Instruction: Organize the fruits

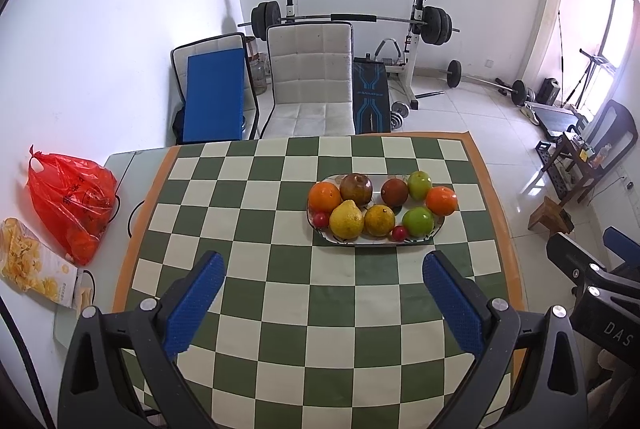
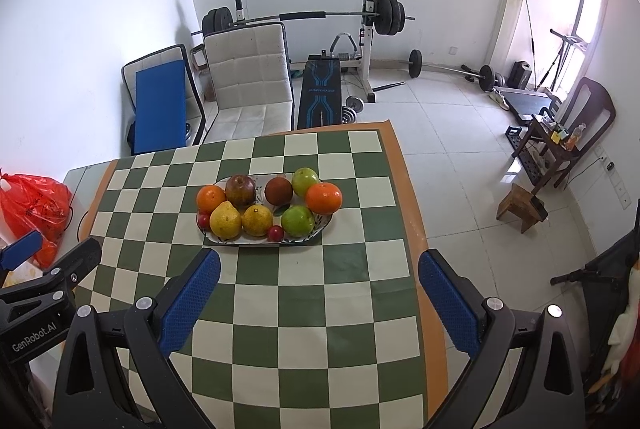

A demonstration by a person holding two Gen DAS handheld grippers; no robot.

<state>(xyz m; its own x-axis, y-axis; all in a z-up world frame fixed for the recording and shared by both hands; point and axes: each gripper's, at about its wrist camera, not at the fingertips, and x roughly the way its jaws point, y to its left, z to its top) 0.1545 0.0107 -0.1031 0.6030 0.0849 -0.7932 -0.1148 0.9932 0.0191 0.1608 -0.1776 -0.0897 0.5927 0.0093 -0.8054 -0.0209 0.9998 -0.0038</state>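
Left gripper: black two-finger gripper with blue textured pads [image 1: 322, 269]; jaws spread wide, nothing between them; hovering above the cloth, well short of the plate.
Right gripper: matching black gripper with blue pads [image 2: 319, 265]; jaws likewise wide apart, empty; near edge of the plate lies just beyond its fingertips.
Surface: green-and-cream checkered tablecloth with orange border [image 1: 280, 309], laid over a pale glass-topped table [image 1: 120, 159].
Plate: oval white ceramic plate with leaf pattern [image 1: 436, 229] [image 2: 326, 219], on the far half of the cloth, right of centre in the left wrist view.
Plate, back row: orange tangerine [image 1: 324, 196], dark red-brown apple [image 1: 356, 188], round dark brown fruit [image 1: 394, 191], green apple [image 1: 419, 185], second orange tangerine [image 1: 441, 200].
Plate, front row: small red cherry-like fruit [image 1: 320, 218], yellow pear [image 1: 346, 219], yellow-orange citrus [image 1: 379, 220], second small red fruit [image 1: 399, 233], second green apple [image 1: 417, 221]. Fruits packed close, mostly touching neighbours.
Off the cloth, left: red plastic bag [image 1: 70, 203] holding orange fruit; beside it a snack packet showing yellow chips [image 1: 32, 263].
Behind table: white padded chair [image 1: 310, 77]; barbell on a rack [image 1: 352, 17] against the wall.
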